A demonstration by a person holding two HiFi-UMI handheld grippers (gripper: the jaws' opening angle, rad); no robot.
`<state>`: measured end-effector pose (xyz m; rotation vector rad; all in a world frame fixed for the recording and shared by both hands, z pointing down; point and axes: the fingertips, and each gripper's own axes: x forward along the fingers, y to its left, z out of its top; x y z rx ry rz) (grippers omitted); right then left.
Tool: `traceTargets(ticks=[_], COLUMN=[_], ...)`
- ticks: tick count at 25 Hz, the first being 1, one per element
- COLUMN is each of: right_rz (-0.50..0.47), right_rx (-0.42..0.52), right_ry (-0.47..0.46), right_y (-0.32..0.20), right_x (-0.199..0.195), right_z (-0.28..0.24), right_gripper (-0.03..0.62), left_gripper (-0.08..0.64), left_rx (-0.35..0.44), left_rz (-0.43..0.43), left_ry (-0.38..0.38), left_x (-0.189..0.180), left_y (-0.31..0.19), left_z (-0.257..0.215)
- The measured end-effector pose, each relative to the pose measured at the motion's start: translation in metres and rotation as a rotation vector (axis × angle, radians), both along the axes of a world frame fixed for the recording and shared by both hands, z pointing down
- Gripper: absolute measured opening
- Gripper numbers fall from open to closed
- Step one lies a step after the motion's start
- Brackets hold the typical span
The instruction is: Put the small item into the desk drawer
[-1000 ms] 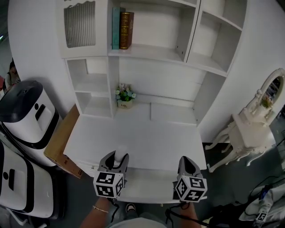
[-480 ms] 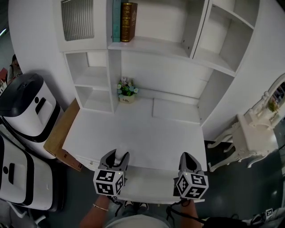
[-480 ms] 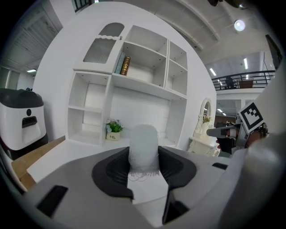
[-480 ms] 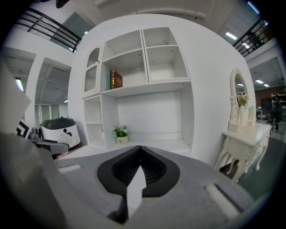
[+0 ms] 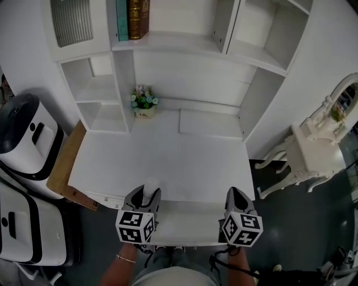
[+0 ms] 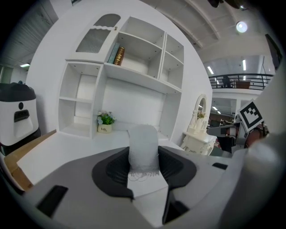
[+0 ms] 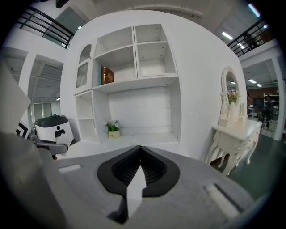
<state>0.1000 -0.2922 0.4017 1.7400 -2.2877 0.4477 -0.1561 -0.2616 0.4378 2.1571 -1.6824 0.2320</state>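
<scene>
My left gripper (image 5: 146, 193) hovers over the front edge of the white desk (image 5: 168, 162), shut on a small white cylindrical item (image 5: 150, 189). In the left gripper view the item (image 6: 143, 144) stands upright between the dark pads and sticks out past the tips. My right gripper (image 5: 236, 195) is level with it to the right, over the same edge, with its jaws shut (image 7: 140, 150) and nothing between them. A white ledge (image 5: 187, 223) runs below the desk's front edge between the grippers; I cannot tell whether it is a pulled-out drawer.
A small flower pot (image 5: 144, 103) stands at the back of the desk under the shelves, with books (image 5: 130, 17) on a higher shelf. White machines (image 5: 22, 139) and a brown board (image 5: 64, 167) stand at the left. A white dressing table with a mirror (image 5: 316, 151) is at the right.
Both grippers stay at the desk's front edge, the left one still holding the white item. The head view has shifted, so the desk and shelves sit further left and lower in it.
</scene>
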Motion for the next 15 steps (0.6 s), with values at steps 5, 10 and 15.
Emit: traceTargets(ticks=[5,10,15], right_rz=[0.062,0.108,0.135], right_rx=[-0.039,-0.083,-0.151], right_ry=[0.016,0.017,0.010], right_y=[0.013,0.026,0.040], right_x=[0.034,0.060,0.077], right_z=[0.017,0.034,0.063], right_gripper=[0.003,0.003,0.003], left_gripper=[0.170,0.170,0.170], left_rx=[-0.025,-0.072,-0.137], left_rz=[0.081,0.159,0.216], left_ry=[0.015,0.017,0.001], left_x=[0.039,0.075,0.100], left_y=[-0.007,-0.008,0.000], left_z=[0.017,0.037,0.062])
